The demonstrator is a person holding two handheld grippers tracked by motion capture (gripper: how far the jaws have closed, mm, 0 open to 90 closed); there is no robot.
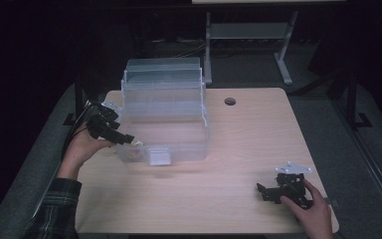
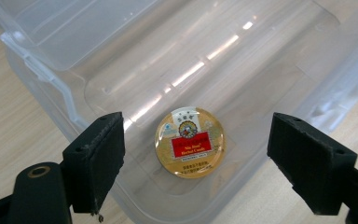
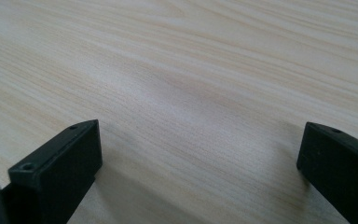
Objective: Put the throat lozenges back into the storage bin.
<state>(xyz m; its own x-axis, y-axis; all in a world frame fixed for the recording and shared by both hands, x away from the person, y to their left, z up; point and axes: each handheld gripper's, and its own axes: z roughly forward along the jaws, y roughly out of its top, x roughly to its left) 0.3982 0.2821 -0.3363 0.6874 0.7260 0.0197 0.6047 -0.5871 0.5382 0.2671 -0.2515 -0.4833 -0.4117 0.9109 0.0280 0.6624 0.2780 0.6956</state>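
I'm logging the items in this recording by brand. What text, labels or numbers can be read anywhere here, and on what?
"Nin Jiom": white letters, read with some doubt, on the red band of the round gold tin lying in the clear plastic box.
The line under it on the red band: too blurred to read.
Small print on the tin's white top label and gold lower edge: too small to read.

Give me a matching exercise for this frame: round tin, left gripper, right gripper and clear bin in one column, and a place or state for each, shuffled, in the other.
Things:
1. round tin
2. left gripper
3. right gripper
4. clear bin

Places or states:
A. open, over bare wood near the table's front right
B. lying flat on the bin's floor
C. lid up, on the left half of the table
D. open, held above the bin's left front corner

Pairs: 1-B, 2-D, 3-A, 4-C
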